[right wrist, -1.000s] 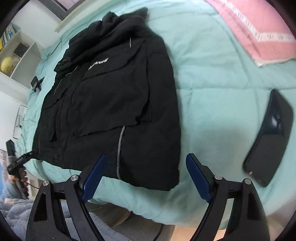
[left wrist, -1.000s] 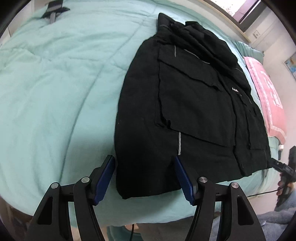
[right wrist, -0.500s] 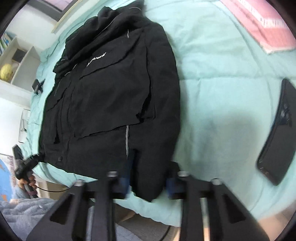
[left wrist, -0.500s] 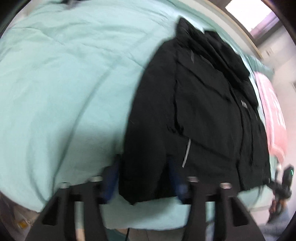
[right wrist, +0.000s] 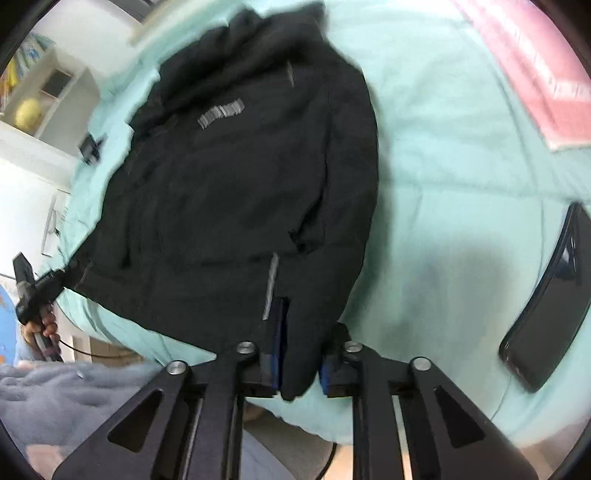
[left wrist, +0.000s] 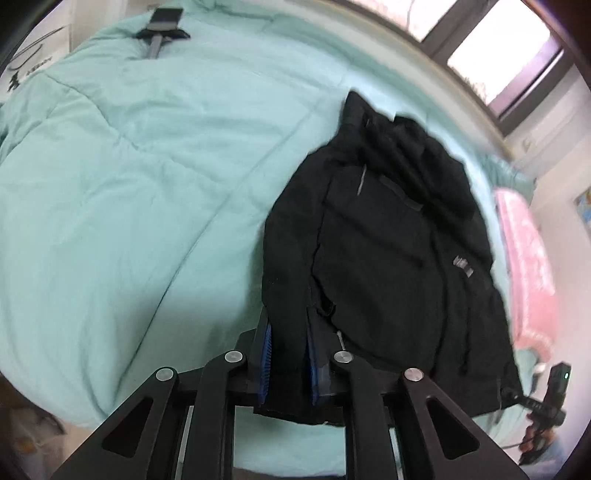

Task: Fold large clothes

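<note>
A black jacket point(left wrist: 388, 258) lies flat on a mint green quilt point(left wrist: 129, 203), sleeves folded in, hood at the far end. My left gripper point(left wrist: 290, 358) is shut on the jacket's near left hem corner. In the right wrist view the same jacket point(right wrist: 229, 192) shows, and my right gripper point(right wrist: 301, 354) is shut on its near right hem corner. Both hem corners are lifted slightly off the quilt point(right wrist: 443, 184). Blue pads point(left wrist: 265, 350) press the cloth from both sides.
A dark phone point(right wrist: 546, 306) lies on the quilt to the right of the jacket. A pink pillow point(left wrist: 528, 266) sits beyond the jacket's right side. A dark object point(left wrist: 160, 26) lies at the quilt's far left. A window point(left wrist: 491, 48) is behind the bed.
Both grippers moved forward onto the jacket's near hem and went from open to shut on its two corners. The hem has lifted a little.
</note>
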Demonstrator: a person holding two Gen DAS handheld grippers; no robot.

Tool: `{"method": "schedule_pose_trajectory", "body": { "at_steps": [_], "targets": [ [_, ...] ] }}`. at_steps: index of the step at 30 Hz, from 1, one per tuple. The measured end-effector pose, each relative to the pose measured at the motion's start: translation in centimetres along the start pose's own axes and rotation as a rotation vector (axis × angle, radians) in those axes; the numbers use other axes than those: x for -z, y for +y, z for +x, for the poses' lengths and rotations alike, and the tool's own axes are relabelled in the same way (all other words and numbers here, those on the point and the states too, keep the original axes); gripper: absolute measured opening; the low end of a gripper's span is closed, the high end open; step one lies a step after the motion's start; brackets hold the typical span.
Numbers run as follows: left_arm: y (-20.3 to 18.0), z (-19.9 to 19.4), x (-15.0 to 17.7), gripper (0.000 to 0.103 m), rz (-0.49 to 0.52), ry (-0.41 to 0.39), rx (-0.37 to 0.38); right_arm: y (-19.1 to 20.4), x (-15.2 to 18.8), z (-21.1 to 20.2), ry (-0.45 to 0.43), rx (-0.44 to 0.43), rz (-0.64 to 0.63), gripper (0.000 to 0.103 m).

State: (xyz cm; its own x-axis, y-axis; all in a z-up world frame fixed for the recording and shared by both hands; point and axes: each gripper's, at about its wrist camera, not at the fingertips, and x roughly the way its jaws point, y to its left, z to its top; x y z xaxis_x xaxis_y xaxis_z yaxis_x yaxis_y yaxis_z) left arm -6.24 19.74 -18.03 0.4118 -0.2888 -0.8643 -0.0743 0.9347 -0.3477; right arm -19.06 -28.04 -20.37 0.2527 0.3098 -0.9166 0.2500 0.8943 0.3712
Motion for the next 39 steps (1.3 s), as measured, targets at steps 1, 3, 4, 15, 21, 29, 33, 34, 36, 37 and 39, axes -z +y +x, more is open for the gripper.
{"method": "schedule_pose_trajectory", "body": {
  "at_steps": [1, 3, 4, 15, 21, 29, 33, 34, 36, 37, 39],
  "targets": [
    [0.3, 0.6, 0.2, 0.028, 0.004, 0.034, -0.010, -0.4, 0.1, 0.7, 0.031, 0.000, 0.017, 0.045],
    [0.8, 1.9, 0.7, 0.070, 0.003, 0.111, 0.004, -1.5, 0.2, 1.8, 0.064, 0.010, 0.069, 0.059],
    [1.1, 2.5, 1.1, 0.077, -0.005, 0.143, 0.024, -2.0, 0.3, 2.1, 0.069, 0.000, 0.091, 0.060],
    [-2.0, 2.2, 3.4, 0.017, 0.068, 0.106, 0.065, -0.6, 0.4, 0.3, -0.041, -0.081, 0.084, 0.016],
    [-4.3, -0.5, 0.7, 0.017, 0.110, 0.025, 0.138, 0.7, -1.3, -4.0, -0.179, -0.106, 0.064, 0.015],
    [-7.3, -2.5, -3.8, 0.017, 0.177, -0.110, 0.049, 3.3, -5.4, -7.5, -0.324, -0.090, 0.062, 0.011],
    [-8.5, -2.9, -6.5, 0.015, 0.173, -0.165, 0.008, 3.7, -7.4, -9.1, -0.377, -0.084, 0.078, 0.010],
    [-8.5, -3.1, -7.1, 0.013, 0.165, -0.178, 0.007, 4.3, -8.1, -9.0, -0.386, -0.078, 0.078, 0.010],
    [-8.8, -3.2, -8.4, 0.012, 0.156, -0.195, 0.015, 4.3, -9.1, -9.4, -0.398, -0.075, 0.078, 0.010],
    [-9.1, -3.3, -9.1, 0.011, 0.161, -0.206, 0.016, 4.3, -9.7, -9.6, -0.399, -0.078, 0.082, 0.010],
    [-9.6, -3.0, -10.4, 0.011, 0.155, -0.215, 0.010, 4.4, -11.2, -10.0, -0.405, -0.085, 0.091, 0.010]
  ]
}}
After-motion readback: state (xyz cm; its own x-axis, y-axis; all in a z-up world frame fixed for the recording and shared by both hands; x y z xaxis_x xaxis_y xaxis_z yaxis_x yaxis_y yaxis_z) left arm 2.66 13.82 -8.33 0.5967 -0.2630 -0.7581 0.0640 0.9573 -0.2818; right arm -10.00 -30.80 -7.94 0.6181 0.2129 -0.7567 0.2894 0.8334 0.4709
